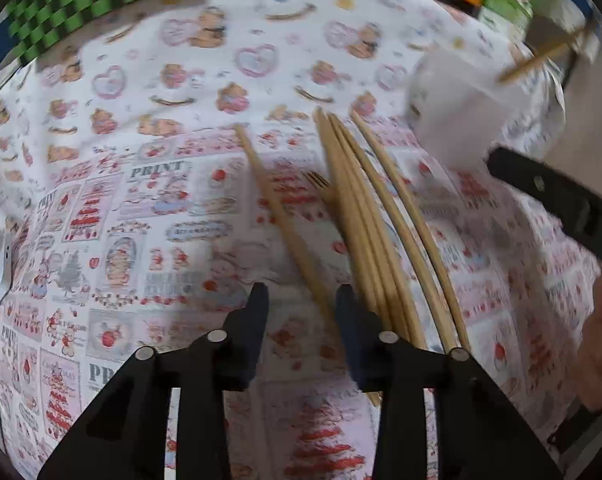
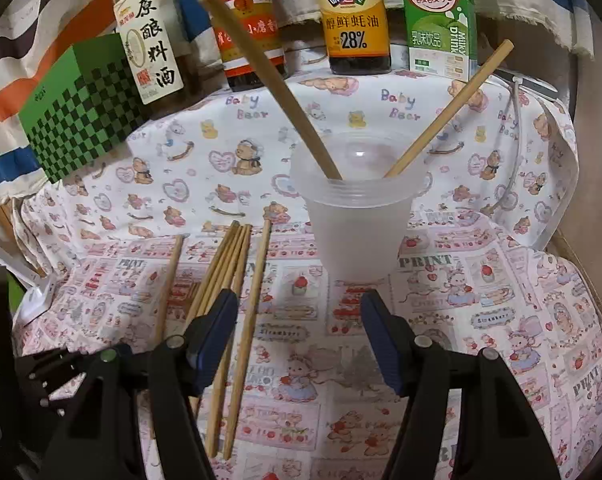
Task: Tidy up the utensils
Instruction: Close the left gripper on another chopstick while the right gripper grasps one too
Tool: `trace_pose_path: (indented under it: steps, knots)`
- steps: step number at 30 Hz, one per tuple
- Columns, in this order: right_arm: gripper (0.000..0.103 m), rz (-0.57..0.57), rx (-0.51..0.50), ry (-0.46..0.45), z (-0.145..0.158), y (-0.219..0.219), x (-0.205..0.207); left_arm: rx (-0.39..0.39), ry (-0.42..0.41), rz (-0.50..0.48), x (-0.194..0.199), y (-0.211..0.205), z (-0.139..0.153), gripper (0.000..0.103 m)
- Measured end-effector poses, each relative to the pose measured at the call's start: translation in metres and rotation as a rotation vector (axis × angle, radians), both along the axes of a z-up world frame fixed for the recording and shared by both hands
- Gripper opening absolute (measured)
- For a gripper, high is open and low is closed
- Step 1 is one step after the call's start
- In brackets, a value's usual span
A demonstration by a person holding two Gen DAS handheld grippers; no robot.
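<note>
While the left gripper straddles one loose chopstick on the table, jaws narrowed but not pinching, and the right gripper hangs open and empty before the cup, a skewed close could roll the chopstick away.

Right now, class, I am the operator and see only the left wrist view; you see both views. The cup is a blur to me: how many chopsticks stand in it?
Observer: Two chopsticks lean in the cup, one to each side.
Operator: Is the right gripper holding anything?
Observer: No. The right gripper is open and grips nothing.
Operator: What stands behind the cup?
Observer: Three bottles and a milk carton, in a row.
</note>
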State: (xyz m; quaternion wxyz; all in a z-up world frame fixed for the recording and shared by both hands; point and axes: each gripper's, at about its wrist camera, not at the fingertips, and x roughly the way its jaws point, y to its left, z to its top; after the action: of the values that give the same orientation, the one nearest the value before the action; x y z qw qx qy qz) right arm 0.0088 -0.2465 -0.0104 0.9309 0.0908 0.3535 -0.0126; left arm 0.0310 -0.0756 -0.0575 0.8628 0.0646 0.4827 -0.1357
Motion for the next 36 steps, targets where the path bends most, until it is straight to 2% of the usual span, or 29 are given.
trace_pose_path:
  steps: [2,6,7,8,11,14,20,24,31,36]
  knots:
    - [0.062,-0.004,-0.006,0.001,-0.001,0.001,0.0,0.028,-0.015,-0.015,-0.004,-0.007,0.0,0.028]
    - [0.062,-0.009,-0.015,-0.001,-0.002,0.002,0.001,0.023,-0.009,-0.016,-0.003,-0.007,0.0,0.023]
    - [0.062,-0.009,-0.02,-0.002,-0.002,0.002,0.001,0.02,-0.004,-0.011,-0.002,-0.007,0.001,0.012]
    - [0.062,-0.007,-0.025,-0.002,-0.002,0.003,0.001,0.016,0.003,0.0,-0.002,-0.004,0.001,0.006]
    - [0.062,0.012,-0.043,0.007,-0.004,0.008,0.001,-0.006,0.009,0.025,0.0,0.004,0.006,0.005]
    - [0.061,0.051,-0.033,0.042,-0.007,0.013,0.002,-0.023,-0.055,0.048,-0.006,0.01,0.021,0.005]
    - [0.03,0.143,0.009,0.147,-0.021,0.025,0.006,-0.091,-0.292,0.118,-0.032,0.028,0.067,0.005]
    - [0.018,0.168,0.012,0.2,-0.032,0.034,0.008,-0.148,-0.391,0.152,-0.039,0.042,0.086,0.005]
    - [0.014,0.187,-0.021,0.215,-0.039,0.042,0.006,-0.17,-0.451,0.208,-0.038,0.062,0.096,0.005]
    - [0.013,0.199,-0.06,0.217,-0.042,0.05,0.003,-0.132,-0.506,0.228,-0.044,0.062,0.099,0.005]
